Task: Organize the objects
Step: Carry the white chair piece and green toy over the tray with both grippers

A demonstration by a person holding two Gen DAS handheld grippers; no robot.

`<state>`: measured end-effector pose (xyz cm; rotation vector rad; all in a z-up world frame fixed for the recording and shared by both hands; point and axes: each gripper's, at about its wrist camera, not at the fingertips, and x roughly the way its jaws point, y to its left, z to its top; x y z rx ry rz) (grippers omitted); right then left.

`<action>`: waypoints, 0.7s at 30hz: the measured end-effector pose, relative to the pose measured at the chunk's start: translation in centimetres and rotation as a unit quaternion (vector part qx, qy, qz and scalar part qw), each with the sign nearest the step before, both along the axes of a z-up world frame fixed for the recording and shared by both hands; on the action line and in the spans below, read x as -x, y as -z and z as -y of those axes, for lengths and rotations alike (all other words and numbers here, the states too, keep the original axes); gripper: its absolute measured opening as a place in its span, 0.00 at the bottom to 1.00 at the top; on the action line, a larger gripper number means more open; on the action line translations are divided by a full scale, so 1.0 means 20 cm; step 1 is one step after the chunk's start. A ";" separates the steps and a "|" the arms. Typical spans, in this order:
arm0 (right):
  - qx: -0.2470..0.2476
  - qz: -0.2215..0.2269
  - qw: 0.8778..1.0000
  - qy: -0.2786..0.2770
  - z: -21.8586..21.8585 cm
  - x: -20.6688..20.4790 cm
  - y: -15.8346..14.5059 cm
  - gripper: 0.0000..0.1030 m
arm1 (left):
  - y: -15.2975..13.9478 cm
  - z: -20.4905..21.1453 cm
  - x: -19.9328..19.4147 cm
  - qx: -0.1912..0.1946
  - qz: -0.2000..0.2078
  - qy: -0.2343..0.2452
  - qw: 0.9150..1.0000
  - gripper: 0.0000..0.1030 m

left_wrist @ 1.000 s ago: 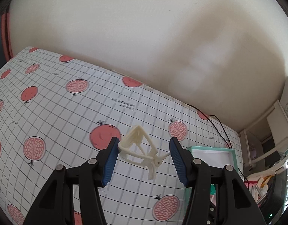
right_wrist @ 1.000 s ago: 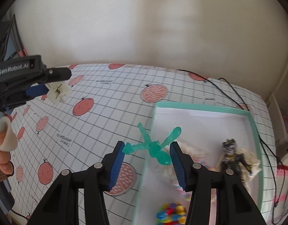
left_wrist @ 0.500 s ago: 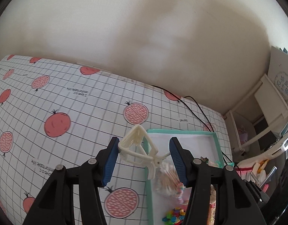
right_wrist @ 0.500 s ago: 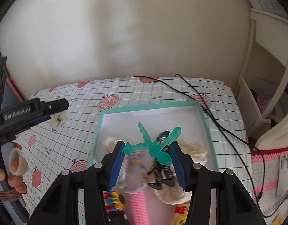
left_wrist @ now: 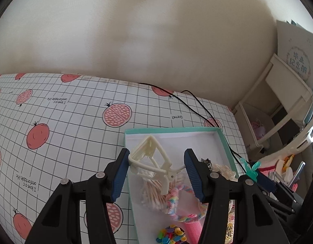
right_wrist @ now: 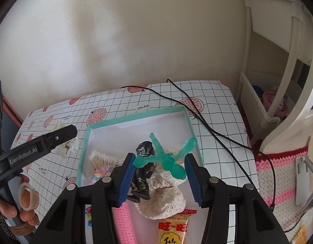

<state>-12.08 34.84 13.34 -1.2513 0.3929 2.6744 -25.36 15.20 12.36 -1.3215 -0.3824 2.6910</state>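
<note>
Both claws carry clips over the teal box.
The left claw [left_wrist: 156,169] is clamped on a cream hair clip [left_wrist: 151,162], the right claw [right_wrist: 160,171] on a green clip [right_wrist: 166,155]; each should lower toward the teal box's [right_wrist: 136,117] bare 12 o'clock end before releasing.

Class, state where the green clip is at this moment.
The green clip sits clamped in the right gripper, held above the teal box, over the black figure and lace cloth.
</note>
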 end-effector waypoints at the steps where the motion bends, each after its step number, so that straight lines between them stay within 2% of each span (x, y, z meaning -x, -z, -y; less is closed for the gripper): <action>1: -0.001 0.001 1.000 0.002 0.00 0.00 0.01 0.51 | 0.01 -0.02 0.00 0.003 -0.001 0.003 1.000 0.55; 21: 0.000 0.033 0.999 0.034 -0.08 0.03 0.18 0.51 | 0.18 -0.09 0.02 0.017 0.002 0.017 1.000 0.55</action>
